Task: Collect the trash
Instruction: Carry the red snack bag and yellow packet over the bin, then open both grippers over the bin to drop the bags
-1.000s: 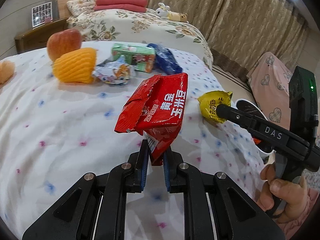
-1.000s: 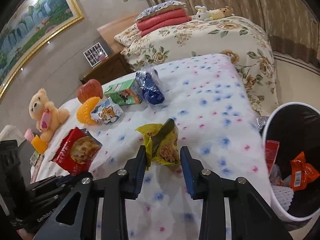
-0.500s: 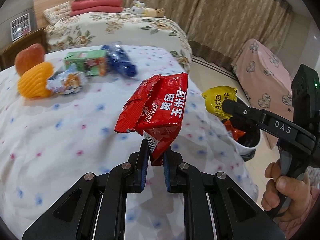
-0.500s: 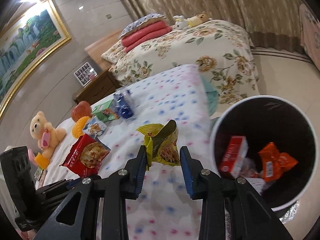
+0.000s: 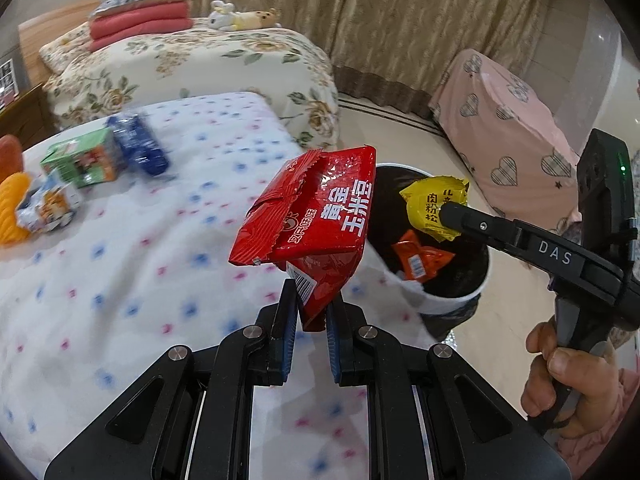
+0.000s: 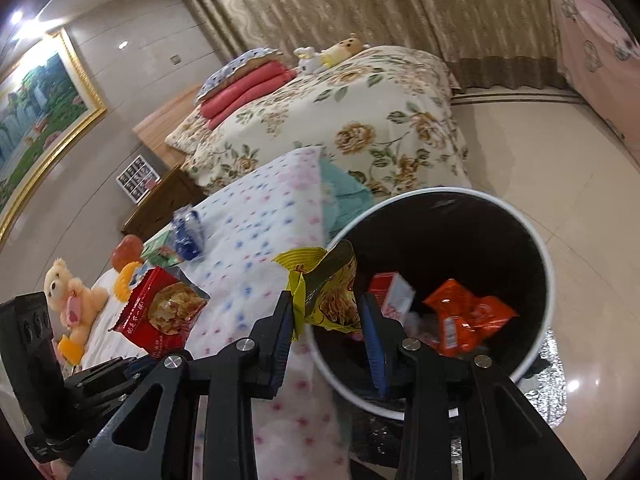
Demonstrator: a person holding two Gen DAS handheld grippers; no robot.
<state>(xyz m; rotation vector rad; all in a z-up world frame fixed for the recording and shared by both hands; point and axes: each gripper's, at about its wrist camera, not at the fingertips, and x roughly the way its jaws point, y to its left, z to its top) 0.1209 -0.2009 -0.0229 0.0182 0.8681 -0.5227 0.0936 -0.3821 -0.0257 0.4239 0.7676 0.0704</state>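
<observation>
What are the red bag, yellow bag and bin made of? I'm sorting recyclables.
Red bag: glossy plastic film, probably; crinkled, torn top. Yellow bag: similar shiny crinkled film. Bin: smooth white outside, dark inside, rigid; plastic or coated metal, unclear.

My right gripper [image 6: 326,314] has its jaws clamped on a yellow snack bag [image 6: 326,288], held over the rim of the white bin [image 6: 550,276]; an orange wrapper [image 6: 466,318] lies inside.

A teddy bear [image 6: 74,300] sits at the near left; a floral bed [image 5: 192,68] with folded red blankets [image 5: 140,24] stands far behind.
</observation>
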